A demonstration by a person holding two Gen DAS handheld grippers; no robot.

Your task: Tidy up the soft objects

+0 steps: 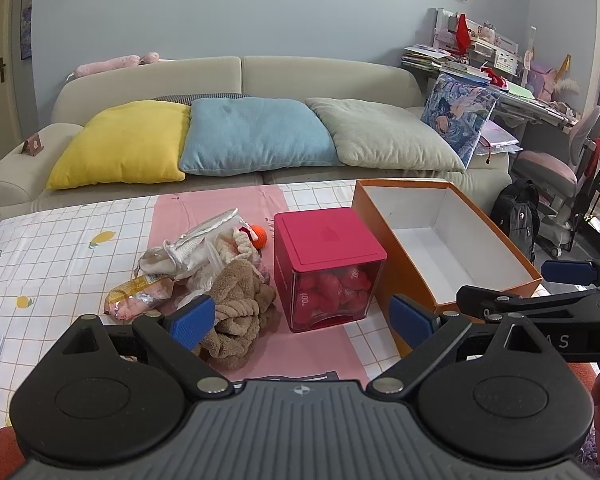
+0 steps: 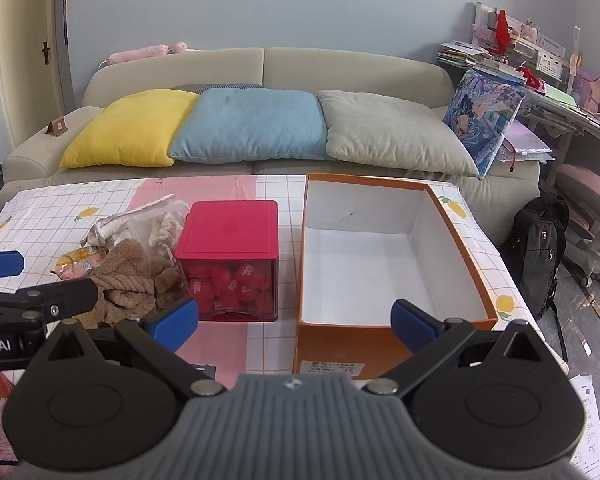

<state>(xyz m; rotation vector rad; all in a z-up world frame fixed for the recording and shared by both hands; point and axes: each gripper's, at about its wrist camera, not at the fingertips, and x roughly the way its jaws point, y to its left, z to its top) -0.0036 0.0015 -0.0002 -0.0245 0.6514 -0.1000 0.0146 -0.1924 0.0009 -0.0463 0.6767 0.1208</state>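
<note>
On the table's left side, the brown plush towel (image 1: 240, 308) lies in a heap — touching the left gripper (image 1: 302, 320)'s left pad, jaws wide apart, empty. Right gripper (image 2: 296, 320), also spread and empty, faces the orange box (image 2: 472, 264) — left hand nearer.

"400" on red hearts (image 2: 236, 280); "ot.AI" on left tool (image 2: 4, 346).
</note>
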